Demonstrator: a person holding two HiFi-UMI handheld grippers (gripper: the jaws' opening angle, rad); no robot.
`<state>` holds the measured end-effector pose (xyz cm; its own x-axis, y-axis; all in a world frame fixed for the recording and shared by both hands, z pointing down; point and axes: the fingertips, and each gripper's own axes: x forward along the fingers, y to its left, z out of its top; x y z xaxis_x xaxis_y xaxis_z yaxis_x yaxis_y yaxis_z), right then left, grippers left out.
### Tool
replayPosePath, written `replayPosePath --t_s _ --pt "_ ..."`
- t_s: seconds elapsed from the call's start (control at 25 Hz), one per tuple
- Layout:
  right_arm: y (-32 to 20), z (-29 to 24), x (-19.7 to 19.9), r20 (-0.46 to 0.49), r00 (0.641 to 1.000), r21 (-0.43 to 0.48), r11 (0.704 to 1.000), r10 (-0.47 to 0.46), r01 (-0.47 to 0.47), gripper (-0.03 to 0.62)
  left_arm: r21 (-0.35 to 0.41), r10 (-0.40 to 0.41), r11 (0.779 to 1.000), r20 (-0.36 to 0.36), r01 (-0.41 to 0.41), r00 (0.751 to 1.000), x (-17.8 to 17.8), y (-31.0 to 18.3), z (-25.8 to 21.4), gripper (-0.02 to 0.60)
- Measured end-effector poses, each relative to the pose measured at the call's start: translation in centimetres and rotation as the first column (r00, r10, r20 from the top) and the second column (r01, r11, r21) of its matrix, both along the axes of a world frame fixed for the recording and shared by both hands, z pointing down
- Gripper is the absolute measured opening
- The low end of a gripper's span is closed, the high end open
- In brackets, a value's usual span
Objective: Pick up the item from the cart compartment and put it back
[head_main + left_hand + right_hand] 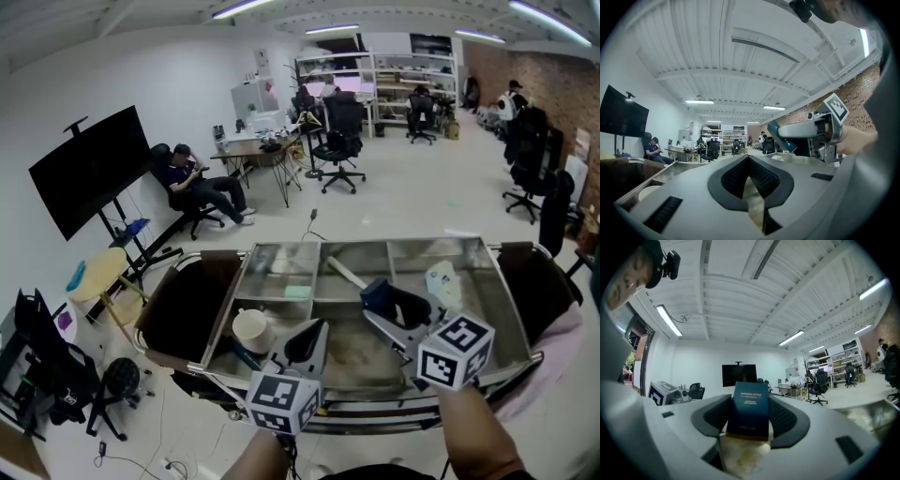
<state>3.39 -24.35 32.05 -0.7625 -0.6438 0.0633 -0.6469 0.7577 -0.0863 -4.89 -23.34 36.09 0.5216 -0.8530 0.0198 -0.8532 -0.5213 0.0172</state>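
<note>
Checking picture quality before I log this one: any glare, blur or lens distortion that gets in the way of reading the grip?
Head view: even ceiling light, strong fisheye bend, mild sheen on the metal cart.
Right gripper view: the gripped dark blue box is sharp, its print is too small to read, and the corners are black.
Left gripper view: the near jaws look soft, the corners are dark, and there is no glare.

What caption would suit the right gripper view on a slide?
Right gripper holds a dark blue box upright between its jaws, a black screen behind.

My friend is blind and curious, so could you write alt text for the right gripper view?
A dark blue box with white print stands upright, clamped between the right gripper's two black fingers. Behind it lies a bright office with a black screen, desks and chairs.
</note>
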Motion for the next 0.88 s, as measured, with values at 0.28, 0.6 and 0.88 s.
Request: replayPosePath --t_s 0.28,0.6,0.88 --pt "-1.6 0.8 -1.6 -0.050 0.999 -0.025 1.000 -0.005 0.004 0.262 0.001 -0.005 1.000 -0.003 0.005 1.000 -0.5 0.2 -0.1 0.000" --pt "-4.4 4.3 -4.3 -0.191 0.981 -0.092 0.996 -0.025 0.007 0.264 0.007 -0.013 1.000 -0.015 0.013 1.000 -1.1 0.1 -0.4 0.000" --pt "-6.3 6.7 -6.1 -0.288 0.956 -0.149 0.989 -0.061 0.018 0.265 0.004 -0.020 1.000 -0.021 0.020 1.000 -1.6 0.2 -0.1 0.000"
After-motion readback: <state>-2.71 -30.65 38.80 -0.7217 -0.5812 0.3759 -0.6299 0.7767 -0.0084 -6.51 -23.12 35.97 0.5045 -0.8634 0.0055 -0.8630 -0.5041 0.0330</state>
